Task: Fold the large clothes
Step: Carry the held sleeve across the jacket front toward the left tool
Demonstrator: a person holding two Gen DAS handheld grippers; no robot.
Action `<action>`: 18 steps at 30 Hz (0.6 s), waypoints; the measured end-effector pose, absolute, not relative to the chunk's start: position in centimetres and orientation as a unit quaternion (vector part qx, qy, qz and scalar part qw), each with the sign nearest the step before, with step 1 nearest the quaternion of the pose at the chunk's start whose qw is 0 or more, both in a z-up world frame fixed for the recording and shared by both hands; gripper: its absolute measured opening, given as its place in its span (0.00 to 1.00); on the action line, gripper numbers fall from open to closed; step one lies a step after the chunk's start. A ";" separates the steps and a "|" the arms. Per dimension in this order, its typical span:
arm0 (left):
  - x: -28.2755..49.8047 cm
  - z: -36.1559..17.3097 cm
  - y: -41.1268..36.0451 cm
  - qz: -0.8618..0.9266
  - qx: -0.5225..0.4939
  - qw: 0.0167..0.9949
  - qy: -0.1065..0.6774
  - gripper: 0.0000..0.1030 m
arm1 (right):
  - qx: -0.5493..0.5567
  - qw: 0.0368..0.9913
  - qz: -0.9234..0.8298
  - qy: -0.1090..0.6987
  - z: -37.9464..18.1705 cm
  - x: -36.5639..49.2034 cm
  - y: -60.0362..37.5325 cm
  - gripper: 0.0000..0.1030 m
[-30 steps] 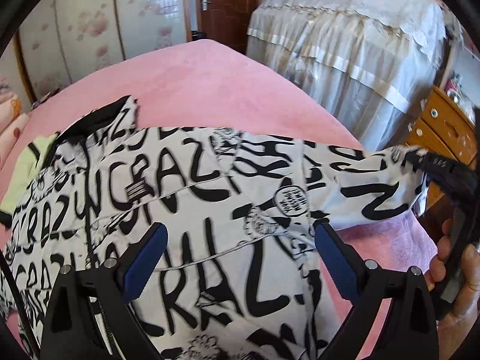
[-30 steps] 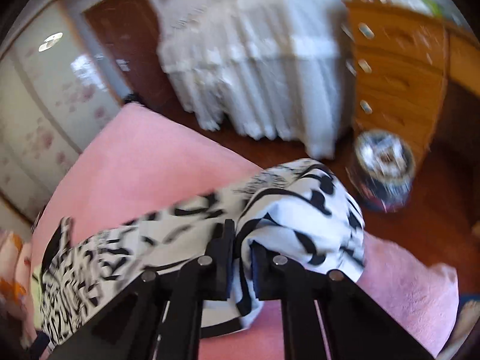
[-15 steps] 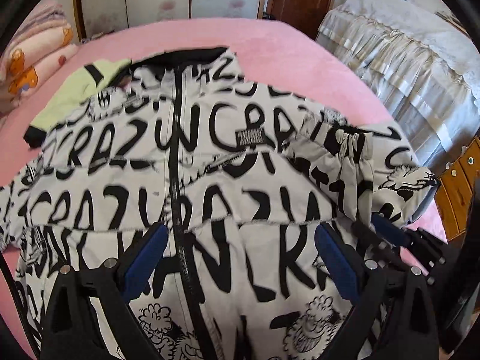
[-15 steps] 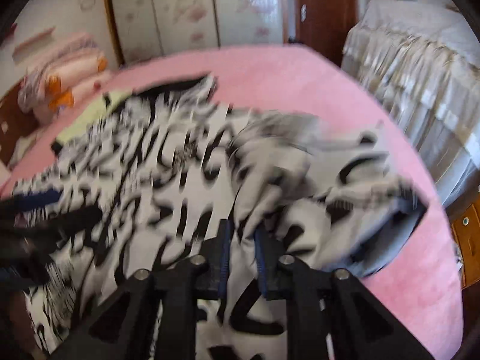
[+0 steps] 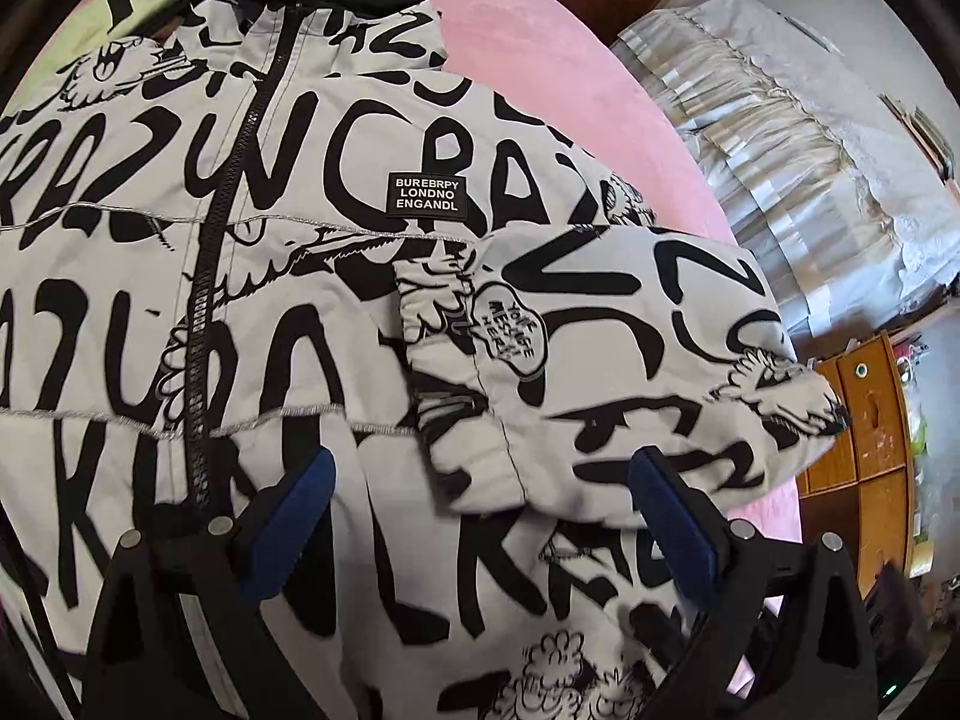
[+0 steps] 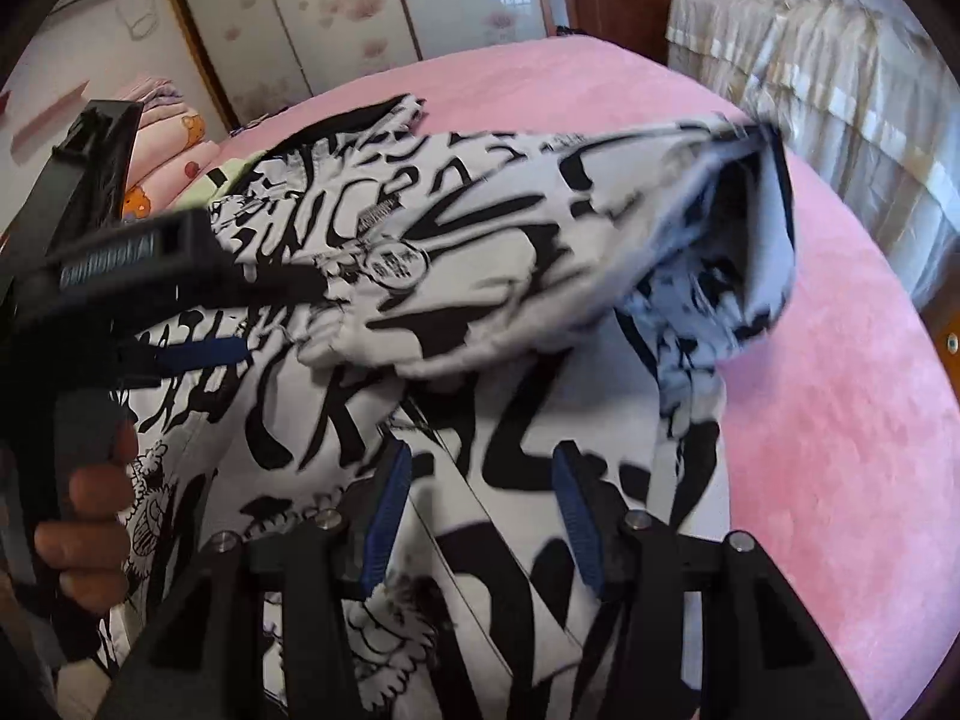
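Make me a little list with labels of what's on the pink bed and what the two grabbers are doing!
clothing: black-and-white lettered jacket, lying front up, zipped
sleeve: one sleeve folded across the jacket's front
badge: small black label on the chest
surface: pink bed cover
left gripper: jaws wide open above the jacket, holding nothing
right gripper: jaws have just been opening, fabric below them, not pinched
also on bed: yellow-green garment by the collar

Bright daylight; fisheye-bent edges, right view motion-blurred.
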State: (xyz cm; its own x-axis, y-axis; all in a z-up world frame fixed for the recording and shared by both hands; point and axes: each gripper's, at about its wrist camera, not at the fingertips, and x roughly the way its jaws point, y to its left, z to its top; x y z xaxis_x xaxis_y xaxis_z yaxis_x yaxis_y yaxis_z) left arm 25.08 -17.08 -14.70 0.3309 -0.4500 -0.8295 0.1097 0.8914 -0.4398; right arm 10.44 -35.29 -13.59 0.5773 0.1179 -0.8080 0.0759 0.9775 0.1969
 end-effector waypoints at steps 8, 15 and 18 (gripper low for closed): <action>28.0 -18.6 -19.8 -0.199 -0.157 0.766 0.591 0.78 | 0.108 0.882 0.012 0.458 -14.6 9.6 -35.2 0.48; 28.7 -18.3 -23.9 -0.195 -0.074 0.782 0.587 0.27 | 0.117 0.880 0.013 0.461 -15.0 9.8 -35.6 0.48; 28.8 -16.0 -24.7 -0.210 -0.072 0.787 0.576 0.19 | 0.118 0.879 0.011 0.462 -14.9 9.9 -35.7 0.48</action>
